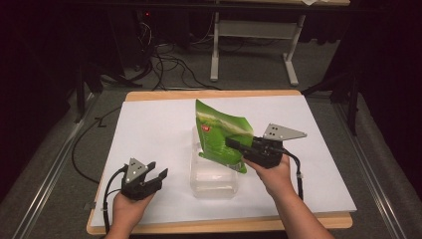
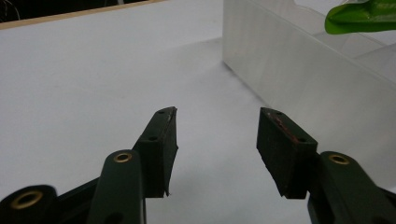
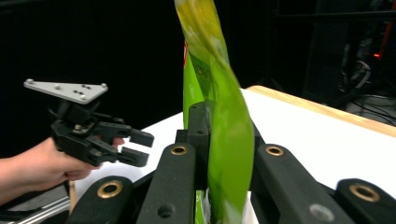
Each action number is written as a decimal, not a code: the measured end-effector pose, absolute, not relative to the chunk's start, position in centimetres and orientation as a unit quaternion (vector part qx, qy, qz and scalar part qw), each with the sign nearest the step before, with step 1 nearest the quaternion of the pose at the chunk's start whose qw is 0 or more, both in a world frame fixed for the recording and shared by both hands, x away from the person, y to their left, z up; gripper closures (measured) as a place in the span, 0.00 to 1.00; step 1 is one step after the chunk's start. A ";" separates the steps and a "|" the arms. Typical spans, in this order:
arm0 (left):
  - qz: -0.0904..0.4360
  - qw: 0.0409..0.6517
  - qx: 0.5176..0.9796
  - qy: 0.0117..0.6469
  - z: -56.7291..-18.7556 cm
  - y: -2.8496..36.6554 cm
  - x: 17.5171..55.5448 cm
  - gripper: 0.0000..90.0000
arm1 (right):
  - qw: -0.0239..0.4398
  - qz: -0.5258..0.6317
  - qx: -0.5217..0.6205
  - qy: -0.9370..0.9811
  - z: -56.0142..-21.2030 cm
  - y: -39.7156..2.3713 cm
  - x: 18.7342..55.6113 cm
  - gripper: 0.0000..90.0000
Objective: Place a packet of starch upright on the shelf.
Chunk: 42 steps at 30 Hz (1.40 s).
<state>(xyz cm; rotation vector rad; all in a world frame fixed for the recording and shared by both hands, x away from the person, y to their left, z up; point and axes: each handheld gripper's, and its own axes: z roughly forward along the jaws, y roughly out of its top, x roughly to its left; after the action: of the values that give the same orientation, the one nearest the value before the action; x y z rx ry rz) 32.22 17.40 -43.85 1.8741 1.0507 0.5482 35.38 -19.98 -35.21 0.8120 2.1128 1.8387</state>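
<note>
The right tongs point(image 1: 233, 143) are clenched on the edge of the green bag point(image 1: 220, 134), and the bag hangs just above the clear box point(image 1: 214, 174) that sits on the white worktop point(image 1: 149, 129). The left tongs point(image 1: 158, 175) are released with nothing in them, and they wait beside the box, well apart from the bag. The bag is floppy and held by a thin edge, so I think it could slip out, or catch on the box wall and push the light box away.

White table point(image 1: 149, 129) with wooden rim; clear container point(image 1: 214, 181) on it.
</note>
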 end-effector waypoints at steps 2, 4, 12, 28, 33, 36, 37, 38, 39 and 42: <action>0.221 0.445 0.756 0.425 -43.8 17.4 32.2 0.54 | 0.103 0.627 0.269 0.724 -35.4 -19.8 35.4 0.92; 0.222 0.444 0.757 0.426 -43.9 17.4 32.2 0.54 | 0.098 0.625 0.263 0.728 -35.5 -19.7 35.3 0.92; 0.222 0.441 0.758 0.427 -43.9 17.3 32.2 0.54 | 0.080 0.624 0.252 0.735 -36.1 -19.5 35.3 0.92; 0.221 0.444 0.756 0.427 -43.9 17.4 32.2 0.54 | 0.046 0.603 0.240 0.760 -37.6 -17.7 35.7 0.92; 0.221 0.443 0.757 0.427 -43.9 17.4 32.2 0.54 | 0.044 0.597 0.235 0.766 -38.0 -17.2 35.7 0.92; 0.220 0.443 0.757 0.427 -43.8 17.4 32.2 0.54 | 0.040 0.597 0.232 0.767 -38.2 -16.9 35.8 0.92; 0.221 0.443 0.757 0.427 -43.9 17.4 32.2 0.54 | 0.040 0.596 0.233 0.767 -38.3 -16.9 35.8 0.92; 0.221 0.443 0.757 0.427 -43.9 17.4 32.2 0.54 | 0.040 0.596 0.234 0.768 -38.4 -16.8 35.8 0.92; 0.221 0.443 0.757 0.427 -43.9 17.4 32.2 0.54 | 0.039 0.596 0.233 0.767 -38.5 -16.8 35.8 0.92; 0.221 0.443 0.757 0.427 -43.9 17.4 32.2 0.54 | 0.036 0.597 0.236 0.766 -38.7 -16.8 35.9 0.92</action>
<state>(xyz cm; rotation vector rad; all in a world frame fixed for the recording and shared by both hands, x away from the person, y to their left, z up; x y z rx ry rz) 32.16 17.40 -43.85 1.8784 1.0582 0.5484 35.90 -16.84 -38.67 0.7265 2.3520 1.8347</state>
